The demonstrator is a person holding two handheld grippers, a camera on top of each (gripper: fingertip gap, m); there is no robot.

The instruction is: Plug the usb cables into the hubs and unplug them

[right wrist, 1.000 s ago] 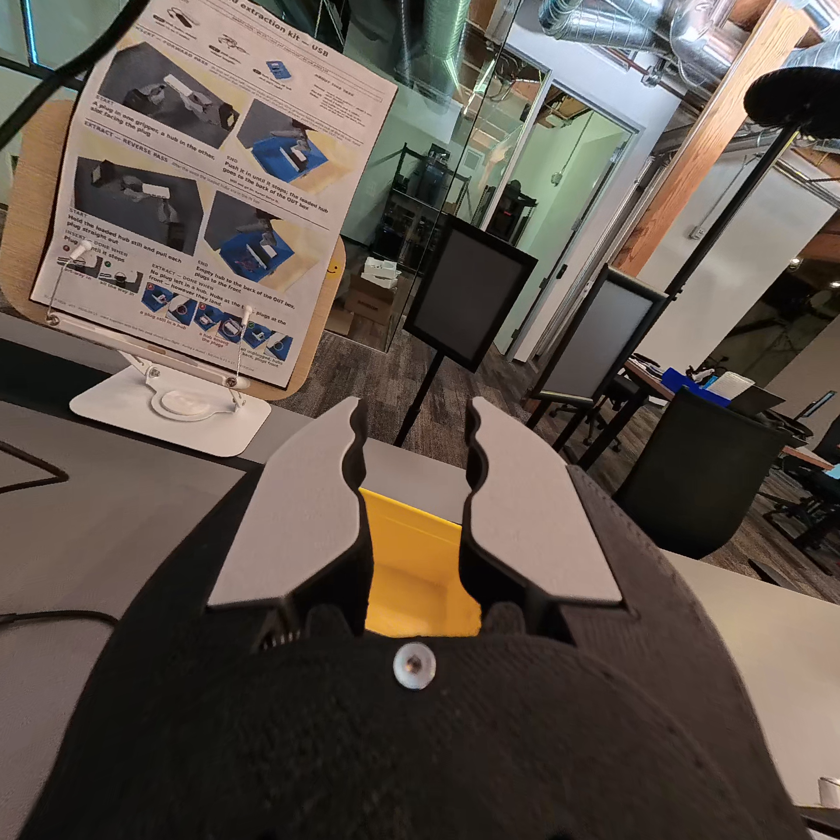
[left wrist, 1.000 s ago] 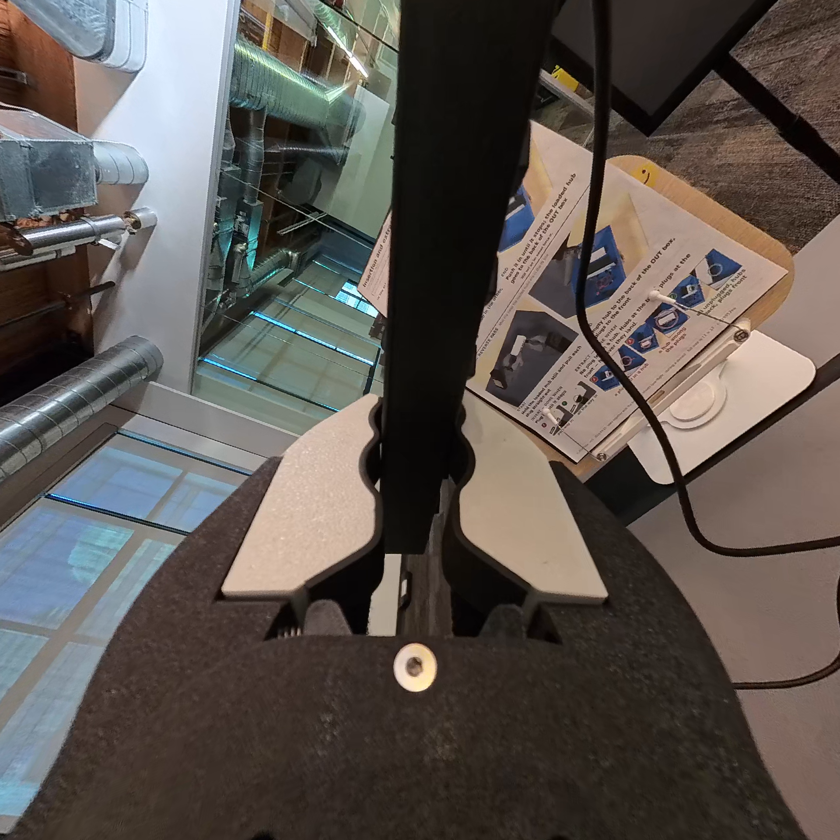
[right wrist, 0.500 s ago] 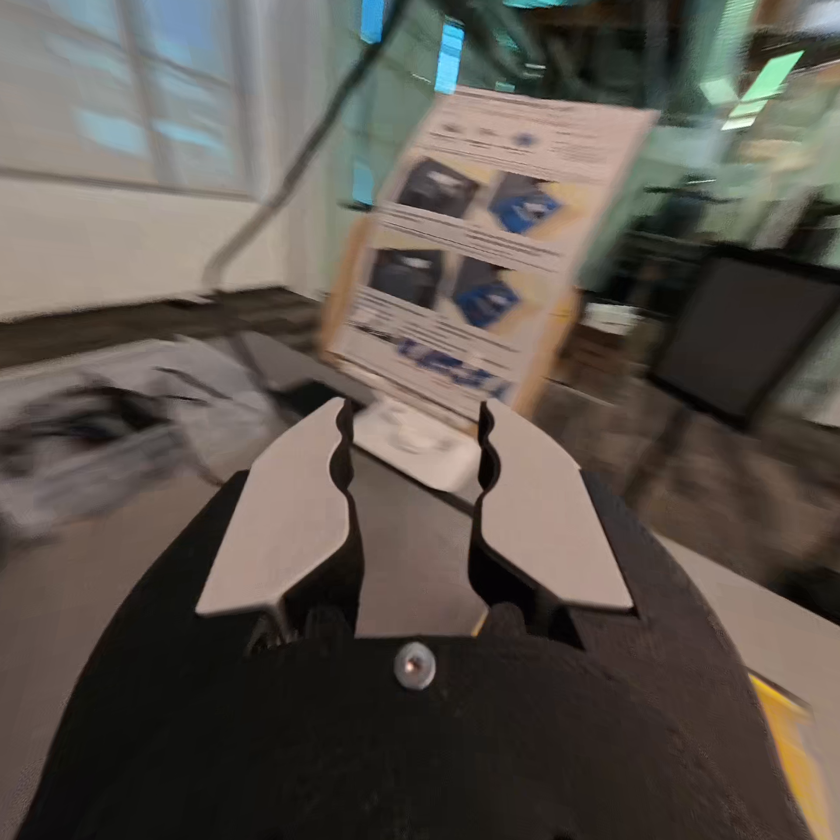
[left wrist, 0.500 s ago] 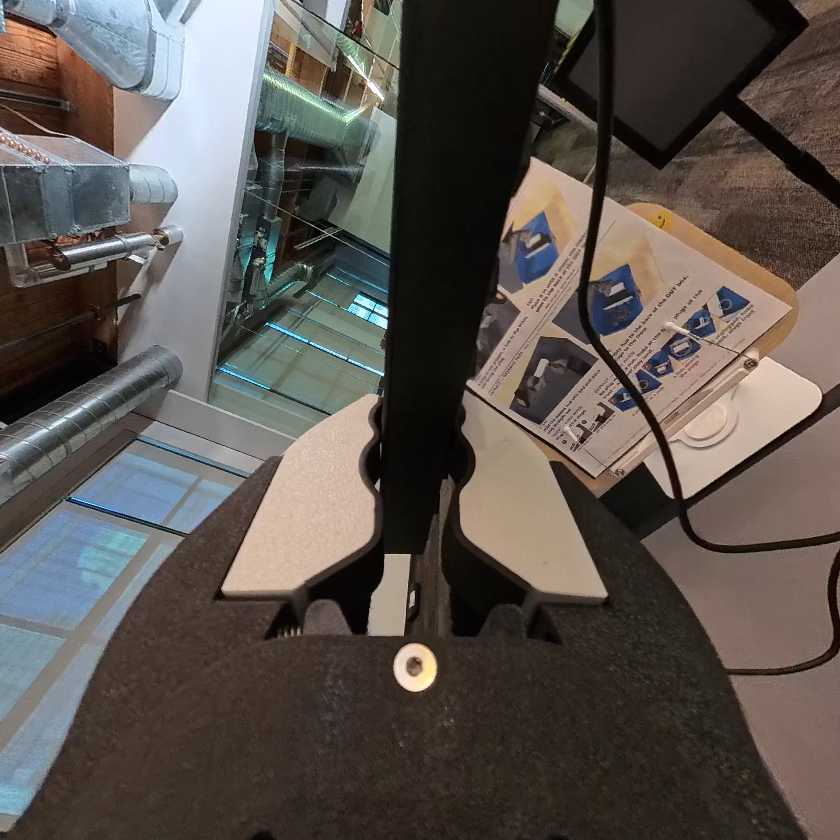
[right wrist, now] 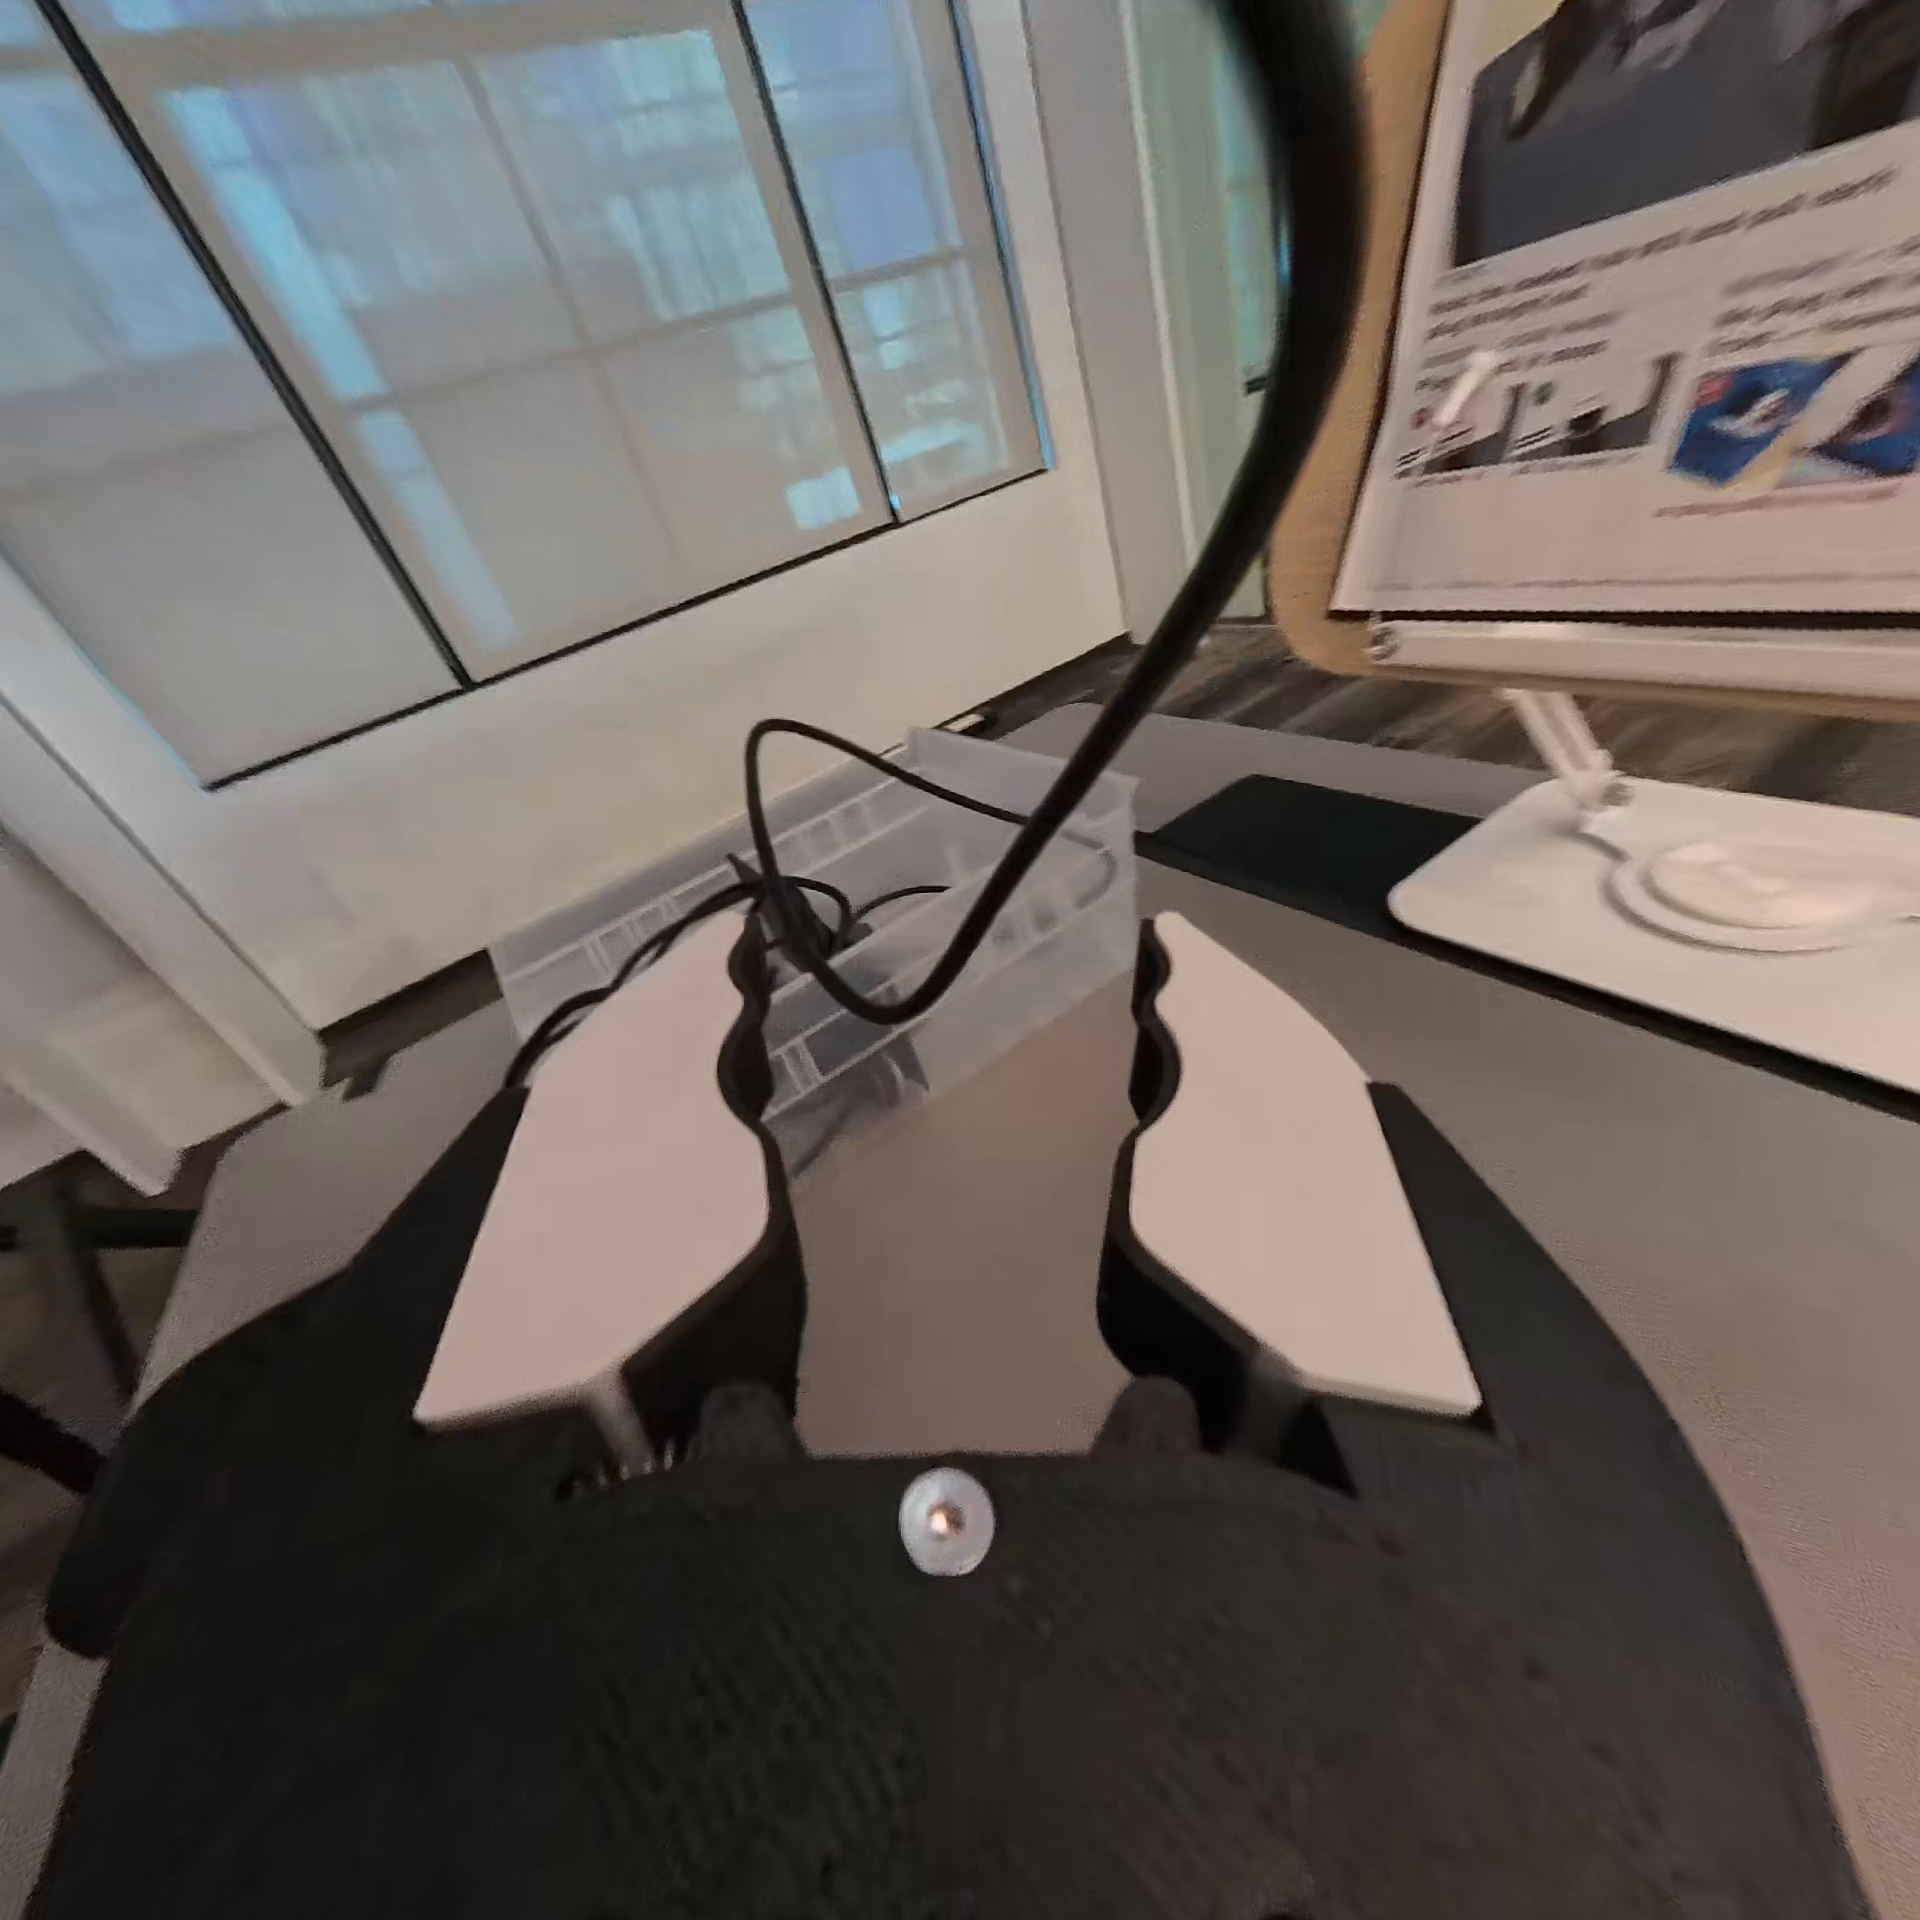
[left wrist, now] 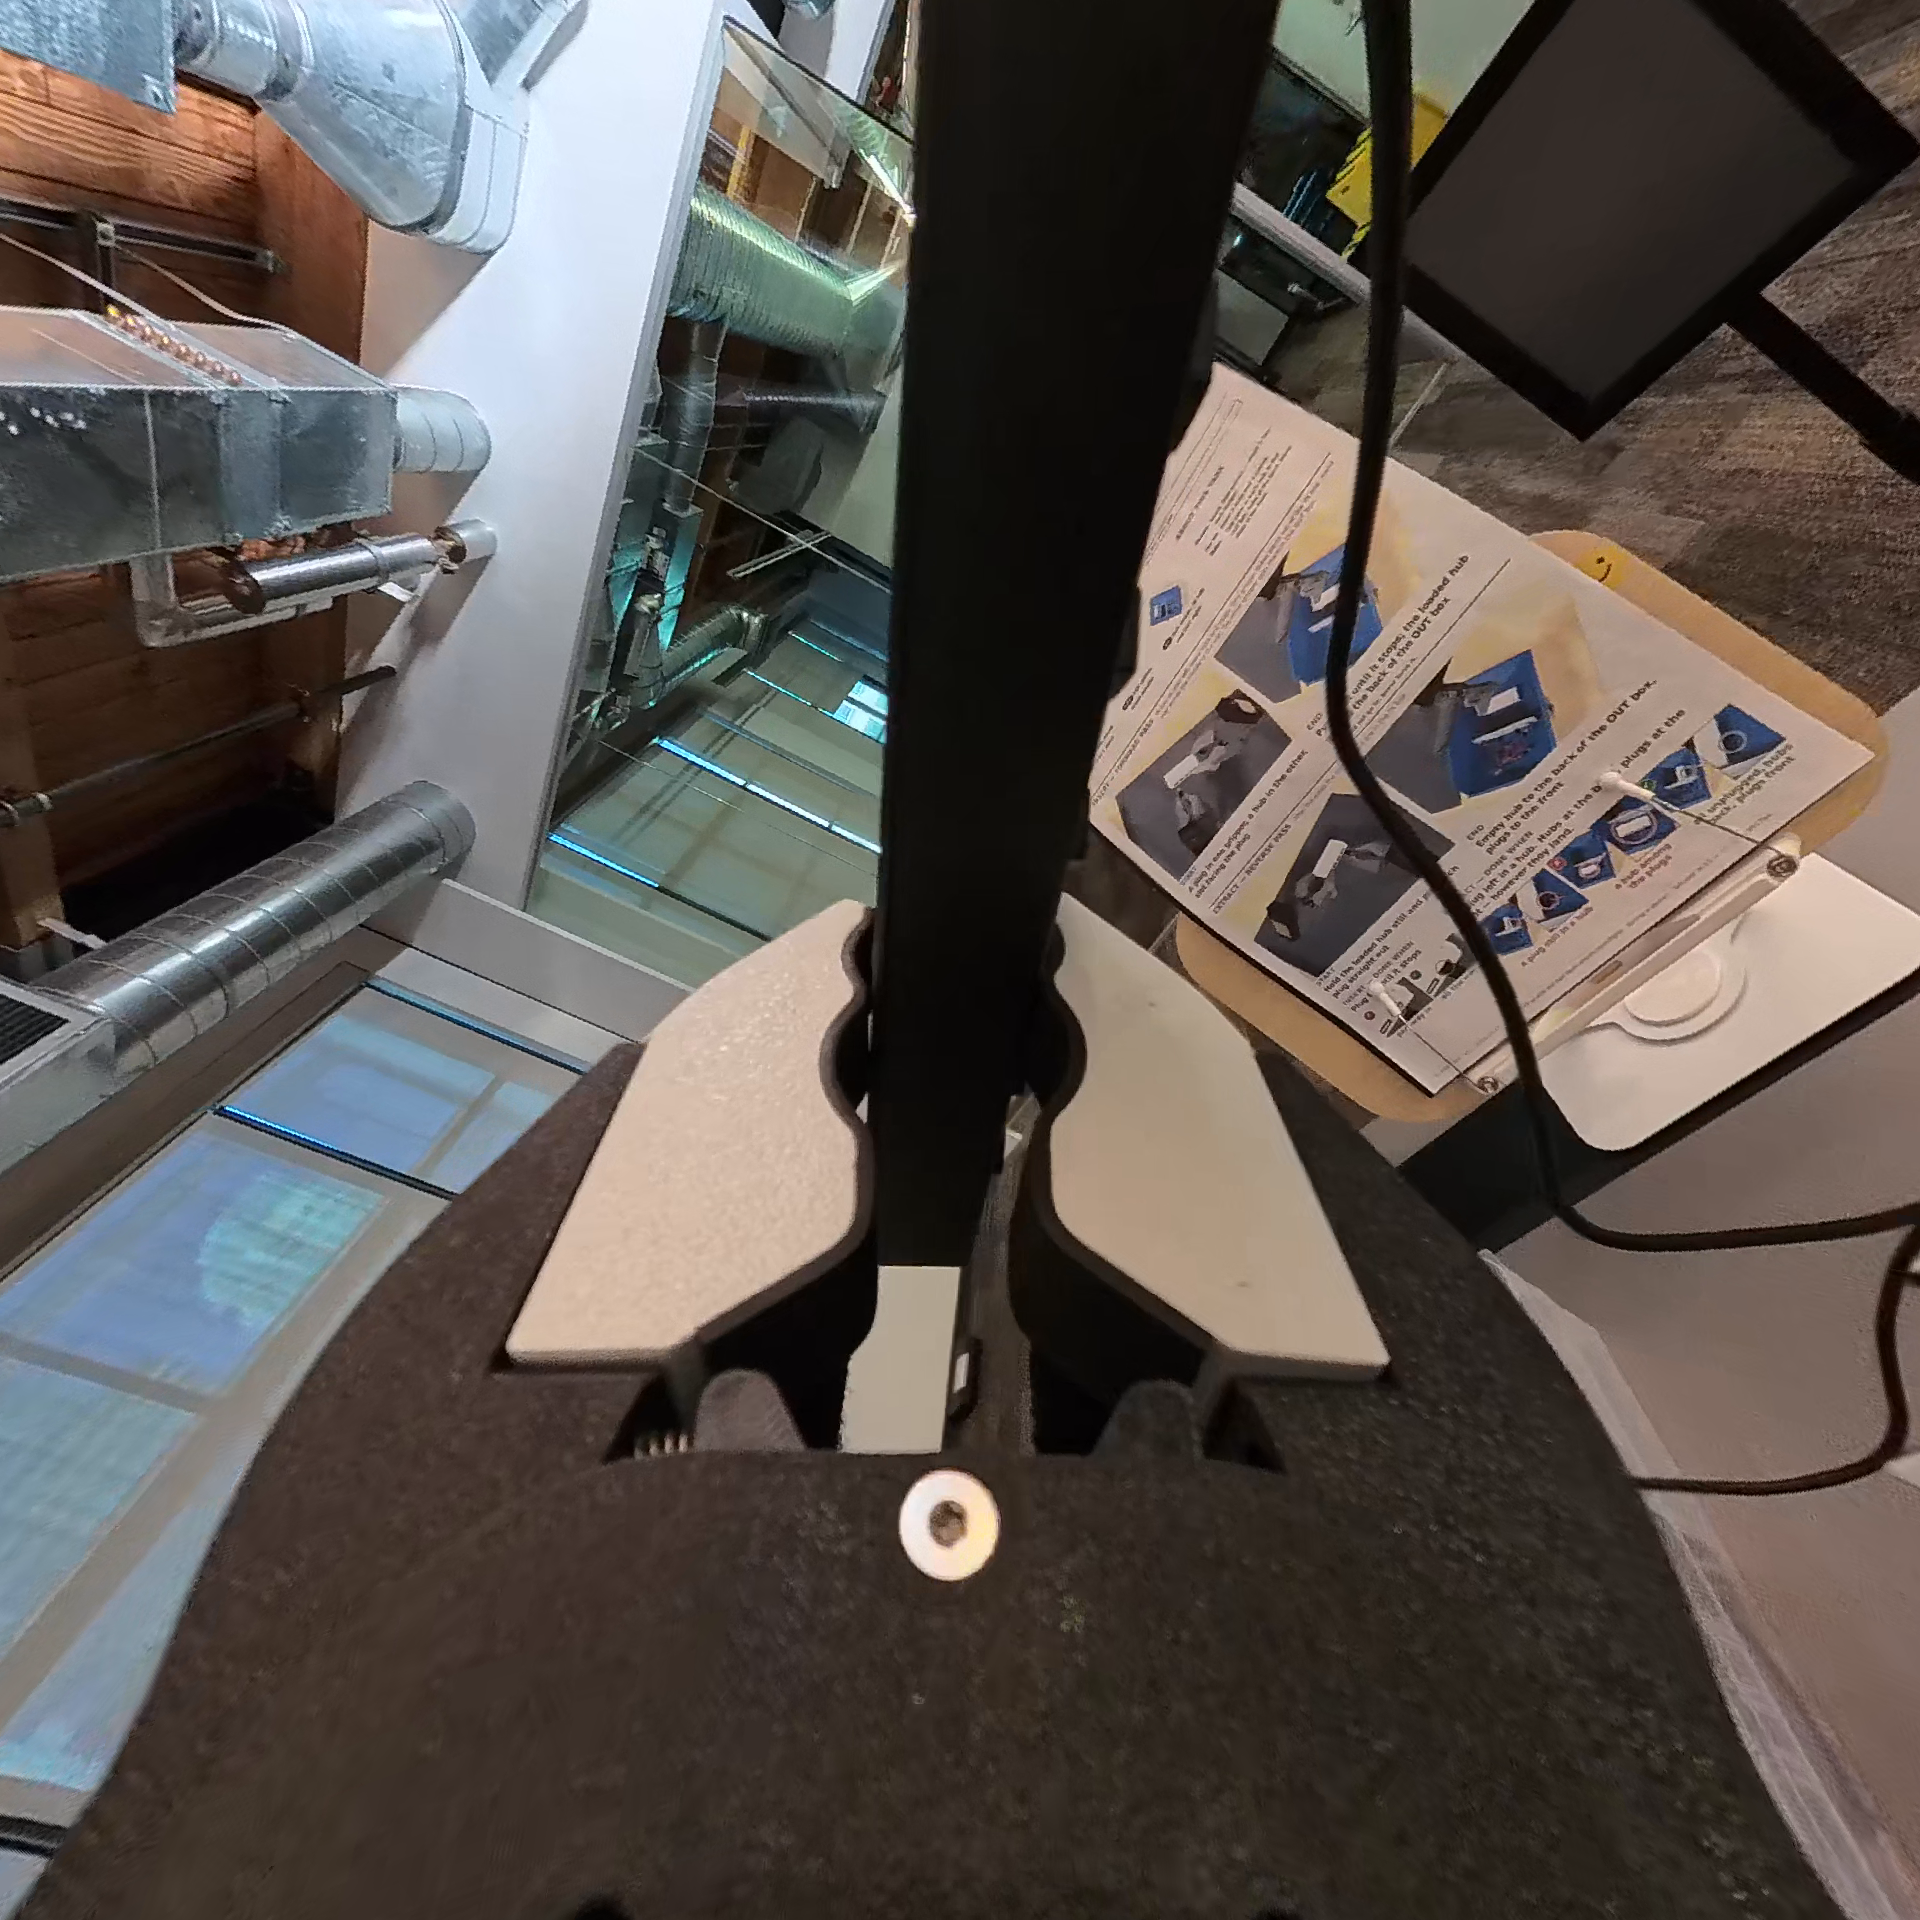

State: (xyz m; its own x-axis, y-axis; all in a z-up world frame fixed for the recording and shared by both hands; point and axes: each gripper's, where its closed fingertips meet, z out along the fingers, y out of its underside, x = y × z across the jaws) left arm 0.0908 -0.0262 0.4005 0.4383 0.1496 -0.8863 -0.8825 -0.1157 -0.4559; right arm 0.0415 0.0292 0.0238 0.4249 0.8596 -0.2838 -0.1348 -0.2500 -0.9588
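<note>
My left gripper (left wrist: 956, 997) is clamped on one long black hub (left wrist: 1039, 520) running up the frame's centre. My right gripper (right wrist: 940, 997) gapes with nothing in it before one clear bin (right wrist: 831, 956), mid-frame, holding tangled black cables (right wrist: 800, 914), perhaps several; blur hides the count.

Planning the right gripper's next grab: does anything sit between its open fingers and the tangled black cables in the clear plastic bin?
Yes: a thick black cable hanging from above loops low just ahead of the right gripper, across the front of the clear plastic bin. Otherwise only bare grey table.
</note>
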